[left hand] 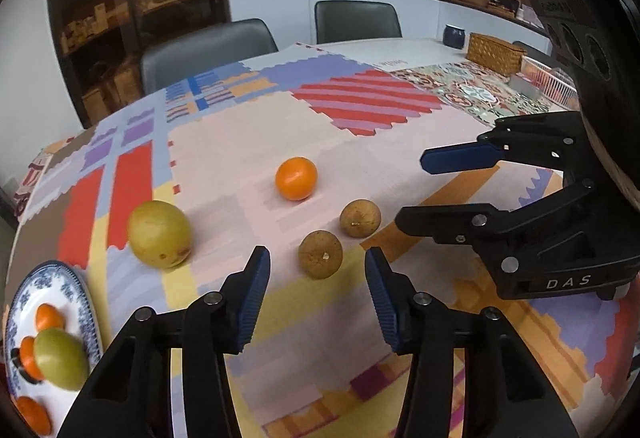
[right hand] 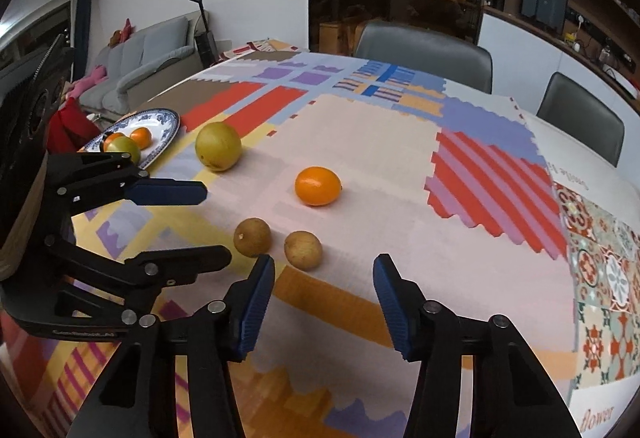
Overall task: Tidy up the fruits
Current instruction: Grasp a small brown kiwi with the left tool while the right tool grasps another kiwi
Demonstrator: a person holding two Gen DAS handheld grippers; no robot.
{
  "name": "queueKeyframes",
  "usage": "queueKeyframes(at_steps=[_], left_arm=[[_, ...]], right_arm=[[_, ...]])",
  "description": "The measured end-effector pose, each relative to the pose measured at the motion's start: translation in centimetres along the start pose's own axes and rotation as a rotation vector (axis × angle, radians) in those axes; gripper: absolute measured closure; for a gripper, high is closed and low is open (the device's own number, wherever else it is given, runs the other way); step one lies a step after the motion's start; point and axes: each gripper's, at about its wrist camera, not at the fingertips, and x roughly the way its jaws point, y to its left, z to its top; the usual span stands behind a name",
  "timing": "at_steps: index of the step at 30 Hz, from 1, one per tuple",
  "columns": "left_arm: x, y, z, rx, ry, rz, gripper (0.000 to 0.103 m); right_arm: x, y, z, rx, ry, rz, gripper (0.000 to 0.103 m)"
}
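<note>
Two brown fruits (left hand: pixel 320 254) (left hand: pixel 360 218) lie on the desk (left hand: pixel 440 338) just ahead of my left tongs (left hand: pixel 316 298) and right tongs (right hand: pixel 324 302), both apart and empty. I should straddle one each, squarely. My right view alone shows the whole plate (right hand: pixel 164 134) and a sofa (right hand: pixel 148 54).

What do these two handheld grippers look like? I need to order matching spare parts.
Both the left gripper and the right gripper have black jointed linkage arms with silver rivets and blue ribbed pads. The right's body carries white "DAS" lettering.
</note>
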Motion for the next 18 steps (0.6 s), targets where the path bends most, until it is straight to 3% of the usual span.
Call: queueKeyframes(at_steps=[7, 14, 18], left_arm=[[1.7, 0.4, 0.5, -0.015, 0.028, -0.022, 0.060], [2.7, 1.0, 0.4, -0.044, 0.058, -0.061, 0.075], [1.8, 1.4, 0.3, -0.060, 0.051, -0.041, 0.075]], right_arm=[[1.3, -0.5, 0.0, 0.009, 0.018, 0.024, 0.053], [2.2, -0.8, 0.1, 0.021, 0.029, 0.041, 0.055], [2.6, -0.7, 0.3, 0.029, 0.030, 0.056, 0.055]])
